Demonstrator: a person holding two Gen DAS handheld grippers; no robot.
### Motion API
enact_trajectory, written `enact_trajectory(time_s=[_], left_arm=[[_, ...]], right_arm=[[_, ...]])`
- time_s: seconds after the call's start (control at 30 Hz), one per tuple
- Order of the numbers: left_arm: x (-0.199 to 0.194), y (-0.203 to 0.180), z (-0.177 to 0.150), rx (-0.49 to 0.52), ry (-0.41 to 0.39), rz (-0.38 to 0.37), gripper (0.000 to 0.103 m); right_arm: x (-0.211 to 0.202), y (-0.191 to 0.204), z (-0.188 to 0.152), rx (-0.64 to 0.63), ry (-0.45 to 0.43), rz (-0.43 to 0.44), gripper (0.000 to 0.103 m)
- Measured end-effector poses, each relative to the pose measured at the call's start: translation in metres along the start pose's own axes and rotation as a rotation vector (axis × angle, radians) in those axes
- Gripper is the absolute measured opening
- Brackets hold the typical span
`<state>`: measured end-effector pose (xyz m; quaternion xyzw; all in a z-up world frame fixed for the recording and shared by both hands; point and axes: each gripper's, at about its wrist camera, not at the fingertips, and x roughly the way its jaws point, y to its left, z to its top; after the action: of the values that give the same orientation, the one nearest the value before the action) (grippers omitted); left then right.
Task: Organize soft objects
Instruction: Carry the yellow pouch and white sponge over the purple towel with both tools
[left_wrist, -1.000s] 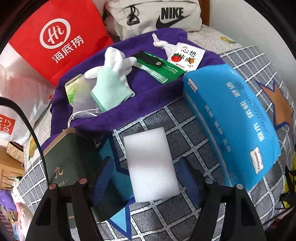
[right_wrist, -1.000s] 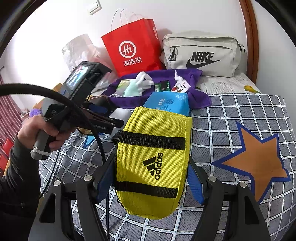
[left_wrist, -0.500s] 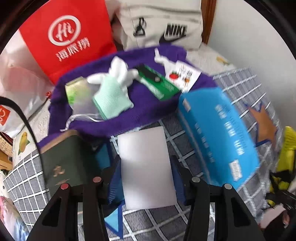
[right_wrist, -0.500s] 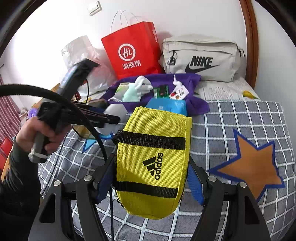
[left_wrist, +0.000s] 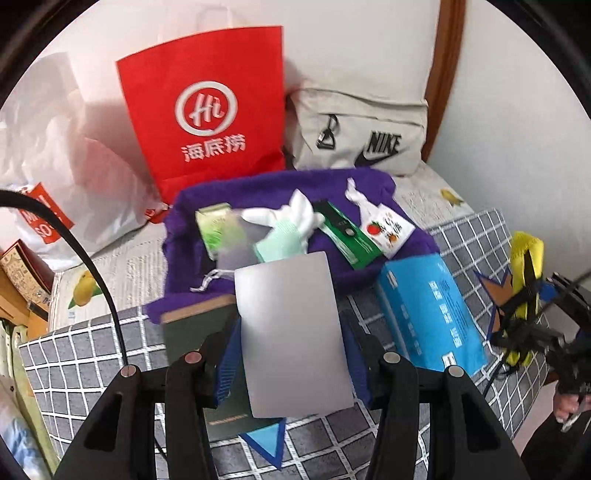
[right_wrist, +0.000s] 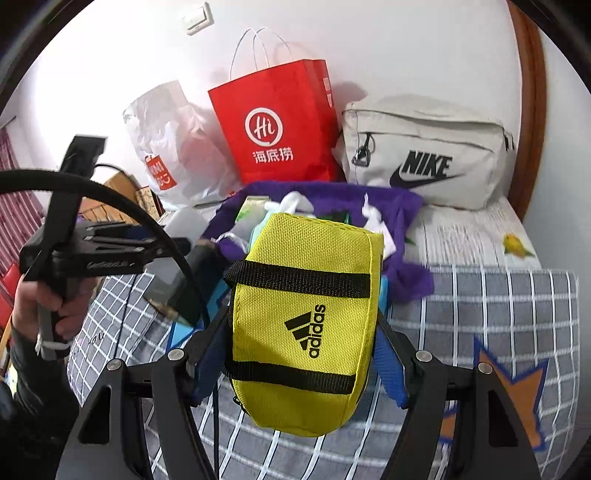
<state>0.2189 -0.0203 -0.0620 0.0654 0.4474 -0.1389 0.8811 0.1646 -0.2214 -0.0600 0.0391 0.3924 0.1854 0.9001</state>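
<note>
One left gripper (left_wrist: 291, 354) has its jaws clamped on one flat white rectangular foam sponge (left_wrist: 291, 332), held above the checked bed (left_wrist: 85, 354). One right gripper (right_wrist: 301, 354) grips one yellow fabric Adidas pouch (right_wrist: 303, 325) with two black straps.

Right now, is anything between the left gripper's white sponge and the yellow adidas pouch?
The left gripper is shut on the white sponge. Only the blue tissue pack lies between it and the yellow adidas pouch in the right gripper; it sits low, so probably passable above.
</note>
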Motion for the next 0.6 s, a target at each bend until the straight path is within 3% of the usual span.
enact_trajectory(time_s=[0.33, 0.6], left_arm=[[0.003, 0.047, 0.016, -0.095, -0.032, 0.012, 0.049], [0.012, 0.083, 0.052, -0.142, -0.065, 0.041, 0.049]], right_arm=[[0.026, -0.019, 0.062, -0.001, -0.014, -0.039, 0.071], [0.051, -0.028, 0.114, -0.009, -0.029, -0.062, 0.071]])
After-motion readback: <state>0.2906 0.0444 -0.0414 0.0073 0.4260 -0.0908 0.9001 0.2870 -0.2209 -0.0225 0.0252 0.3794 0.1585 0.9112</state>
